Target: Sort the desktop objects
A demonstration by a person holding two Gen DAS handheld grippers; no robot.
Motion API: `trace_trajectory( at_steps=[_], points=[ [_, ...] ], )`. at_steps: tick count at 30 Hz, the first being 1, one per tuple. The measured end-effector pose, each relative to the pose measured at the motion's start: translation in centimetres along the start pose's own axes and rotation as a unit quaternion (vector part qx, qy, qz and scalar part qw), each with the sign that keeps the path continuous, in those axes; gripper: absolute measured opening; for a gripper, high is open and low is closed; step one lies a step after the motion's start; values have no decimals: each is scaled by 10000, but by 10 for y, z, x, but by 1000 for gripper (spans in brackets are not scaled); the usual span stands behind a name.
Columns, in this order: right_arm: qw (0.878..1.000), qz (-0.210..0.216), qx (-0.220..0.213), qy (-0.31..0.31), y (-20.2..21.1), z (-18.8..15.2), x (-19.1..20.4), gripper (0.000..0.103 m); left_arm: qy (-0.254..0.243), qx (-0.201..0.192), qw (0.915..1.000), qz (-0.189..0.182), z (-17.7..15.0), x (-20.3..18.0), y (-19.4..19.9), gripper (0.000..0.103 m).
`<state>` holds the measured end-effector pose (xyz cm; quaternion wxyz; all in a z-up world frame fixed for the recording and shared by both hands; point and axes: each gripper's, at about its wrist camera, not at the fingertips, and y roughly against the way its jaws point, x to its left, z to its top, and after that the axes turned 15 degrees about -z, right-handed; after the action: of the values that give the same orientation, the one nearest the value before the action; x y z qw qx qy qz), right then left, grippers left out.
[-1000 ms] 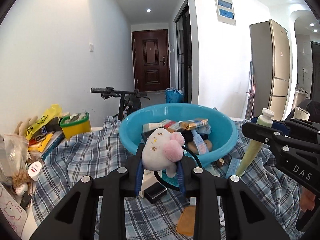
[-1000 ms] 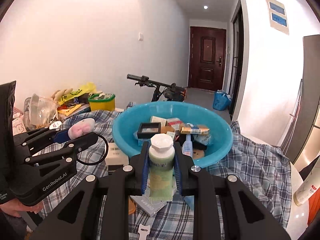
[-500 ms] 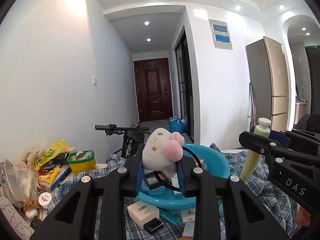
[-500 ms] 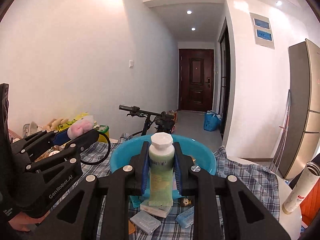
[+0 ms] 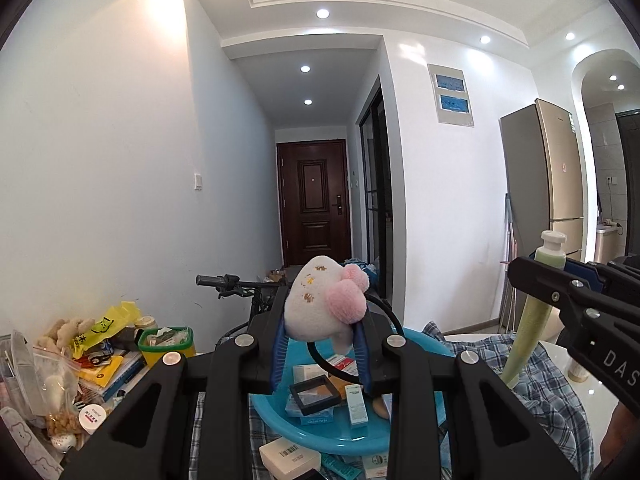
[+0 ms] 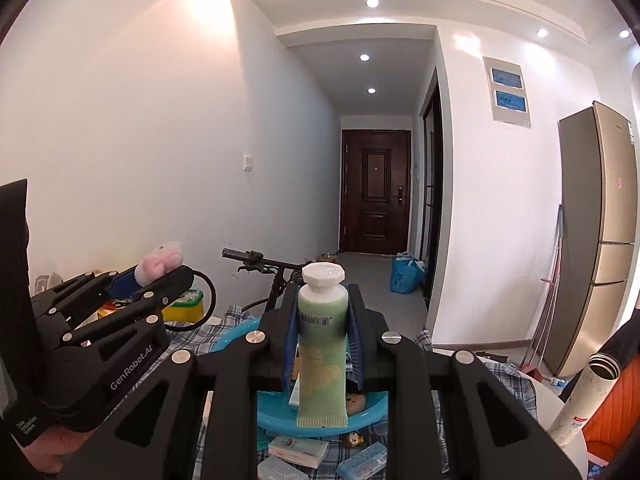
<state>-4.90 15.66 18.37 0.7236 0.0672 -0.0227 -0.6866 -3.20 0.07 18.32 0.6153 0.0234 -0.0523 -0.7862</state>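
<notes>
Above the blue basin, raised well clear of it compared with a second ago. Back then, sitting low, with the basin filling the middle of both views; now looking straight down the hallway, with the basin sunk to the bottom edge.

Left claw: closed to a narrow gap on the white plush toy with its pink tufts, black loop trailing off the right side. Right claw: clamped likewise on the green tube, cap up, crimped end hanging down. No change in either grip across that second: no slip, no tilt. Side by side, near each other but apart.

Basin left on the checked cloth of the counter, holding small boxes and a black frame, with more boxes lying on the cloth in front of it.

Probably means a carry, not a drop: both things taken up and away from the basin instead of let go into it. Destination out of view, so cannot tell which pile awaits either.

Worth watching: soft toy pinched only by its body, easy to squeeze out; tube gripped near the shoulder, long tail free to swing
</notes>
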Motion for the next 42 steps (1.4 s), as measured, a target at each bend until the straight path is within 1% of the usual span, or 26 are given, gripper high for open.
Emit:
trace_trajectory(
  at_steps=[2, 5, 10, 14, 19, 21, 24, 28, 33, 35, 40, 42],
  points=[
    [10000, 3, -28, -60, 2, 1, -2, 21, 75, -128, 9999, 56, 0, 4, 8, 30],
    [10000, 6, -25, -11, 6, -1, -2, 21, 149, -118, 9998, -86, 0, 8, 16, 30],
    [9999, 59, -60, -71, 12, -1, -6, 21, 38, -169, 9998, -81, 1, 5, 22, 30],
    [9997, 75, -204, -129, 20, 6, -12, 21, 131, -268, 9994, -198, 6, 9, 25, 30],
    [9991, 62, -422, -64, 27, 15, -11, 21, 18, -489, 9987, -148, 17, 8, 31, 30],
    [9988, 58, -478, -64, 23, 19, -10, 21, -38, -553, 9983, -151, 22, 7, 30, 30],
    [9985, 56, -545, 35, 10, 27, -5, 21, -53, -627, 9977, -265, 28, 5, 21, 30],
    [9986, -4, -524, 36, -13, 30, -1, 21, 112, -638, 9973, -357, 32, 13, 2, 30],
    [9993, 23, -372, -59, -45, 27, -1, 21, 52, -618, 9973, -382, 36, 17, -32, 30],
    [9993, -1, -344, -116, -57, 28, -2, 21, 31, -568, 9971, -497, 33, 19, -45, 30],
    [9988, -183, -398, -199, -83, 33, -1, 21, 158, -462, 9970, -594, 32, 25, -86, 30],
    [9988, -208, -389, -226, -92, 31, -2, 21, 218, -448, 9973, -546, 31, 29, -100, 30]
  ],
)
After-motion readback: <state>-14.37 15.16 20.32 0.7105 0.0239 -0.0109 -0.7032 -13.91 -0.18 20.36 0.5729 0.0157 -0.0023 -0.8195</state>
